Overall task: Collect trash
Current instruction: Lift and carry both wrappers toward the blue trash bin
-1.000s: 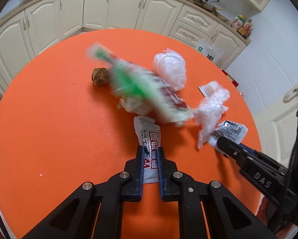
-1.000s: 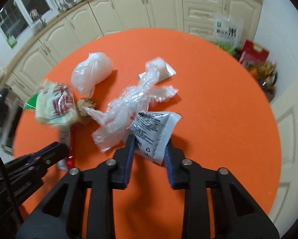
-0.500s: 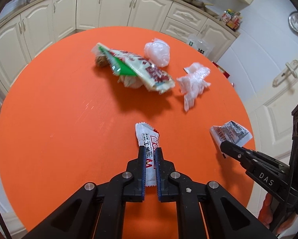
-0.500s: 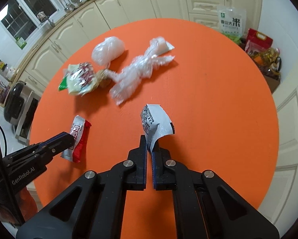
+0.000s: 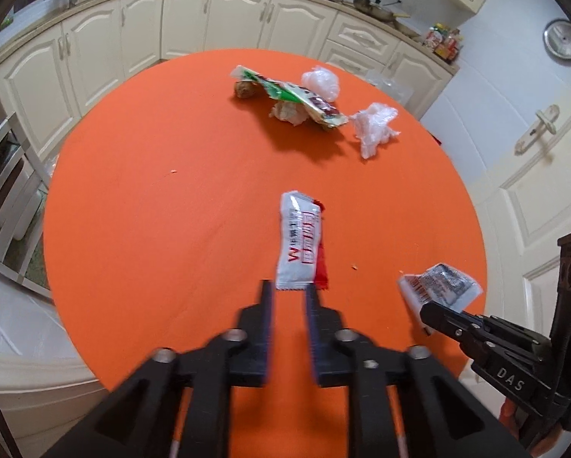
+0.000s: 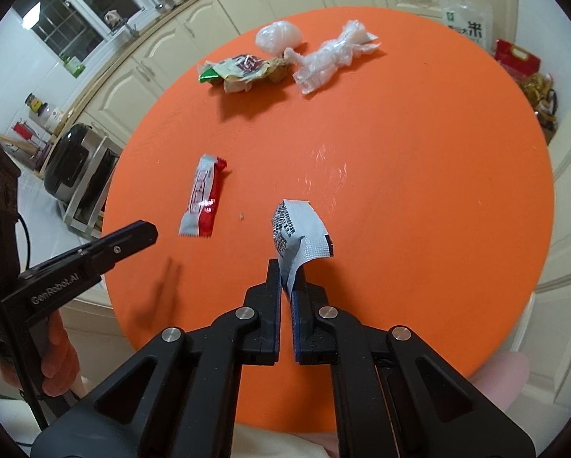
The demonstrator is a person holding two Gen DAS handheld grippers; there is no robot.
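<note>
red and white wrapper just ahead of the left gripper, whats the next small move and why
Probably re-close on it. The left gripper has just been opening and the red and white wrapper now lies free beyond its tips on the orange table, while the right gripper pinches the silver wrapper.

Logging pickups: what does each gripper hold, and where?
Right gripper pinches the silver wrapper by its lower corner. Left gripper has just been opening; the red-and-white wrapper is released.

The left gripper [image 5: 289, 291] has just been opening, and the red-and-white wrapper [image 5: 300, 245] is loose, clear of its pads. Both grippers sit farther back from the trash pile [image 5: 304, 101].
</note>
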